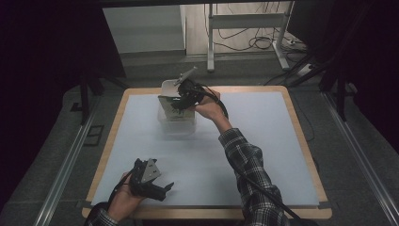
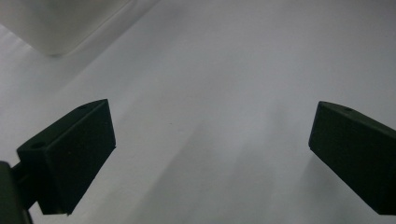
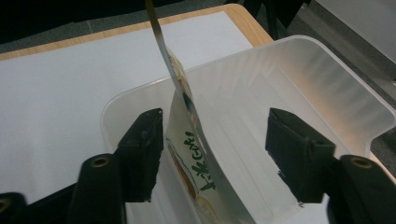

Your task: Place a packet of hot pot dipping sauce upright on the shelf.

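Observation:
A translucent plastic bin [image 1: 177, 124] stands on the white mat toward the far middle of the table. A flat printed packet [image 3: 187, 126] stands on edge inside the bin [image 3: 299, 51], leaning close to one jaw. My right gripper [image 3: 217, 128] is open around the packet, jaws wide apart and dipped into the bin. From above, the right gripper [image 1: 182, 104] hangs over the bin with the packet [image 1: 170, 100] beside it. My left gripper [image 1: 165, 188] rests open near the front left of the mat, with nothing between its jaws [image 2: 210, 154].
The white mat [image 1: 263, 141] covers a wooden table with a bare rim [image 1: 301, 117]. A corner of the bin [image 2: 56, 23] appears far off in the left gripper view. Desk legs and cables [image 1: 254, 42] lie on the floor beyond the table.

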The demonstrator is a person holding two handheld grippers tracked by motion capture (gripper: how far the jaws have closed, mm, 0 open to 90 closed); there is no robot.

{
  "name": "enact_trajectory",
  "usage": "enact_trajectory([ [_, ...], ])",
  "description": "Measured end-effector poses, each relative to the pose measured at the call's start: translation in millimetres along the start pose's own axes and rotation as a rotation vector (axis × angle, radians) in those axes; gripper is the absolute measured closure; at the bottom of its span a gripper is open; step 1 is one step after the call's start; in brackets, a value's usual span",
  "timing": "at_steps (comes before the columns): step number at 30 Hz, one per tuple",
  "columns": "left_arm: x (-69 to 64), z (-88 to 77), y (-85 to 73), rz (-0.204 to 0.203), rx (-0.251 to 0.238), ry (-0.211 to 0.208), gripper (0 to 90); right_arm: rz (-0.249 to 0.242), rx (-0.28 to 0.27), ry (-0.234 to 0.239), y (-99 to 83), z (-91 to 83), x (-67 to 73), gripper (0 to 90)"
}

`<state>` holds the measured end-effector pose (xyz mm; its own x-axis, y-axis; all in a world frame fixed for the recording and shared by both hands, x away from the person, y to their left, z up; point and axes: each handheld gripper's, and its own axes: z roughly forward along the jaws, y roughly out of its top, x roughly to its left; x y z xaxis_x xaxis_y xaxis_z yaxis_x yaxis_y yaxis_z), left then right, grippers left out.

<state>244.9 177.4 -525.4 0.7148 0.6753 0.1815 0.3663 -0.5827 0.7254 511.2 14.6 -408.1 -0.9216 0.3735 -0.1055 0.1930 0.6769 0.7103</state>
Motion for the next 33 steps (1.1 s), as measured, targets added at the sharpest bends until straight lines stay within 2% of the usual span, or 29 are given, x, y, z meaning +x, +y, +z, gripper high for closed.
enact_trajectory([
  [7, -0.3, 0.4, -0.1, 0.004, 0.003, 0.000, 0.5, 0.015, -0.010, -0.002, -2.0, -3.7, 1.2, 29.0],
  [19, -1.5, 1.2, -0.2, 0.005, 0.008, -0.004, 0.5, 0.004, -0.032, -0.011, -3.6, -13.5, 6.4, 20.9],
  [33, -2.4, 1.7, 0.1, 0.017, 0.012, 0.000, 0.5, 0.006, -0.067, -0.024, -10.1, -31.2, 9.4, 18.8],
])
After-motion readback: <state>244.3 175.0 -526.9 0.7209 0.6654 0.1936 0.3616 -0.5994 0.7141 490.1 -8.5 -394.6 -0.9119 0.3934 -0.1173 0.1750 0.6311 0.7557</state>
